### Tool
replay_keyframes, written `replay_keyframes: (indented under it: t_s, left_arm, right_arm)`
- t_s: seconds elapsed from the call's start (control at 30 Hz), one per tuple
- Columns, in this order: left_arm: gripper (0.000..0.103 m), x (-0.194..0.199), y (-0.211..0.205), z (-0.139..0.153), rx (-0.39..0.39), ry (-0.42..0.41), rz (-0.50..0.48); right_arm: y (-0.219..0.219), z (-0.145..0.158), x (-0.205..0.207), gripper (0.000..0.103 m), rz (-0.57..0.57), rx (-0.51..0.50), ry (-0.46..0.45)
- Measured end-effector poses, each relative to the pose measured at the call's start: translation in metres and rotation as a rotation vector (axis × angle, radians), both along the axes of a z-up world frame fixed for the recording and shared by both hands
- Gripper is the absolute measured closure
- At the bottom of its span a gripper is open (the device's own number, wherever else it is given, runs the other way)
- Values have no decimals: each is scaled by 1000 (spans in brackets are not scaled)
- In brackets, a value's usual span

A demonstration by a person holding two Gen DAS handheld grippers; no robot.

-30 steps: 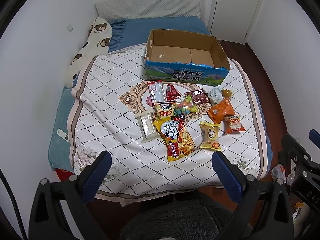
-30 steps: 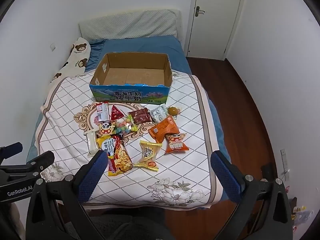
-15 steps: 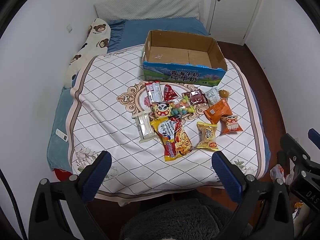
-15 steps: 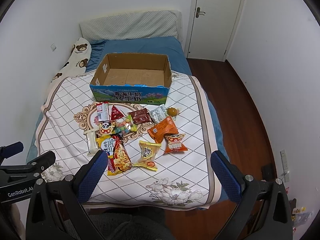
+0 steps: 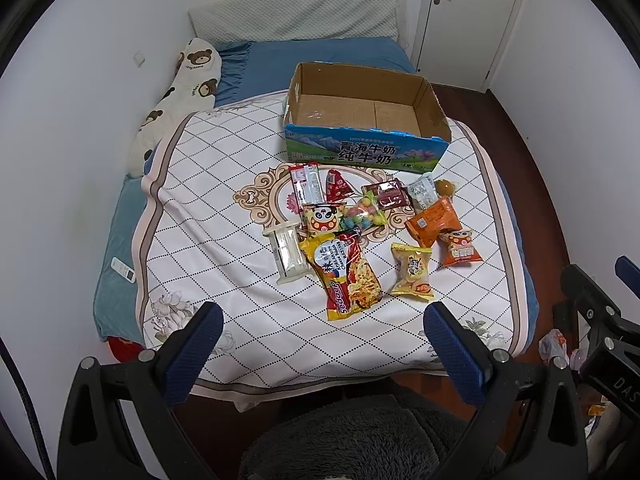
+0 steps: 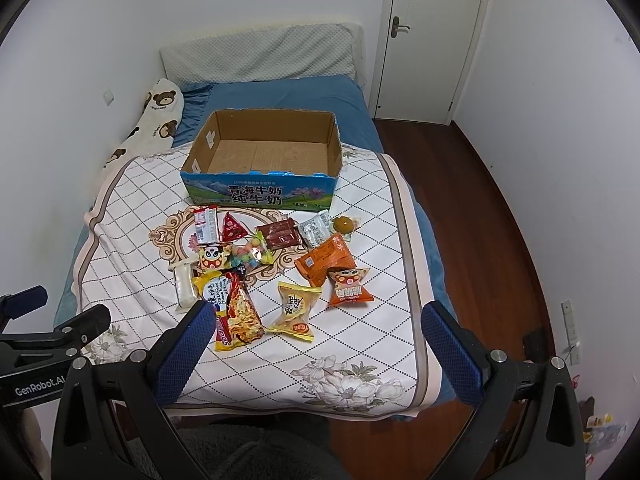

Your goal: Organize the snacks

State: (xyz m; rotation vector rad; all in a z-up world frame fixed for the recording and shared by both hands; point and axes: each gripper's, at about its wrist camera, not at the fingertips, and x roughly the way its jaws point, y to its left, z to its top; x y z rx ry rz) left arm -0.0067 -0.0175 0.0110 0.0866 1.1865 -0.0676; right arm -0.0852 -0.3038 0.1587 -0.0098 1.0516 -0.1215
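Several snack packets lie on a white quilted blanket [image 5: 208,216] on the bed: a long noodle packet [image 5: 346,276] [image 6: 234,312], a yellow cake packet [image 5: 412,274] [image 6: 296,308], two orange packets [image 5: 434,222] [image 6: 326,260], a panda packet [image 5: 320,218] and others. An empty blue cardboard box [image 5: 360,152] [image 6: 260,194] stands behind them. My left gripper [image 5: 320,328] and right gripper [image 6: 316,328] are both open and empty, held above the bed's foot, well short of the snacks.
A bear-print pillow [image 5: 180,92] lies along the left wall. A grey headboard cushion [image 6: 260,56] is at the back. A white door [image 6: 432,36] and wooden floor [image 6: 480,208] are on the right. A grey fuzzy seat [image 5: 352,440] is below.
Both grippers have drawn slightly closer to the bed, so the snacks and box sit a little lower and larger in view. Both stay open and empty.
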Motion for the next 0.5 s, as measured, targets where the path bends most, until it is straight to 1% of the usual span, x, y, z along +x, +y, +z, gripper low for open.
replay_keyframes:
  t_s: [0.5]
  left_arm:
    - [0,-2,-1,2,-2,-5,0]
  right_arm:
    - [-1,1,-2,0,0,0,-3]
